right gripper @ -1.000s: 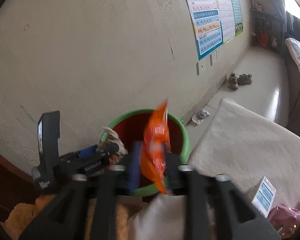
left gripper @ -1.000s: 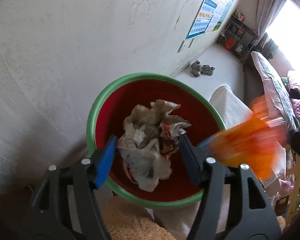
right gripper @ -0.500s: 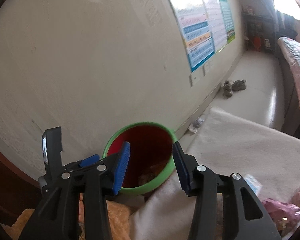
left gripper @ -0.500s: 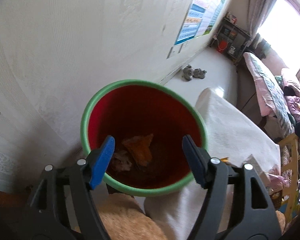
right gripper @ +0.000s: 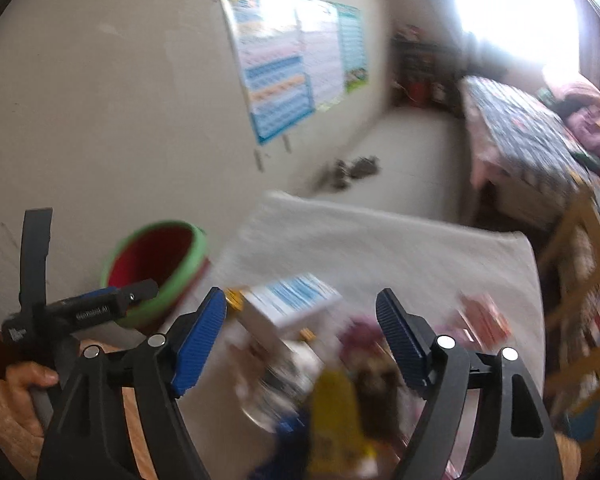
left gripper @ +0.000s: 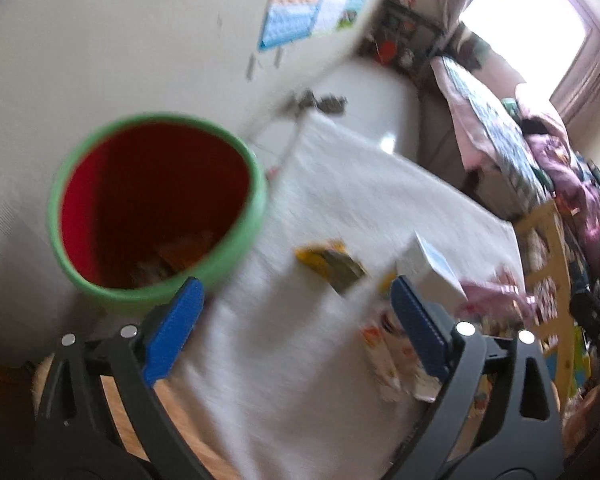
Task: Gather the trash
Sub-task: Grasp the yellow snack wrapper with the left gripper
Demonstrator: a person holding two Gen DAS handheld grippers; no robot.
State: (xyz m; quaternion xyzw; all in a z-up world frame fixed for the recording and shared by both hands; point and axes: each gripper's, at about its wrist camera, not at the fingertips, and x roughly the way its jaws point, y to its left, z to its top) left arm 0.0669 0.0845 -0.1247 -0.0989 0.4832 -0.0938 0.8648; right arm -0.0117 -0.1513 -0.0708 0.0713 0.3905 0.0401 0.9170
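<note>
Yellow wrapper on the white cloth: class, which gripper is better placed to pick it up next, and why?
Probably left. The left gripper is open, and the yellow wrapper lies just ahead between its fingers. The right gripper, also open, faces the box instead.

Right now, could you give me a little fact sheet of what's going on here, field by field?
Bin: red bucket with green rim, beside the wall, some trash at the bottom
Left gripper: open, empty
Right gripper: open, empty
Surface: white cloth
Trash on the cloth: yellow wrapper, white box, pink wrapper
Image quality: motion-blurred
</note>
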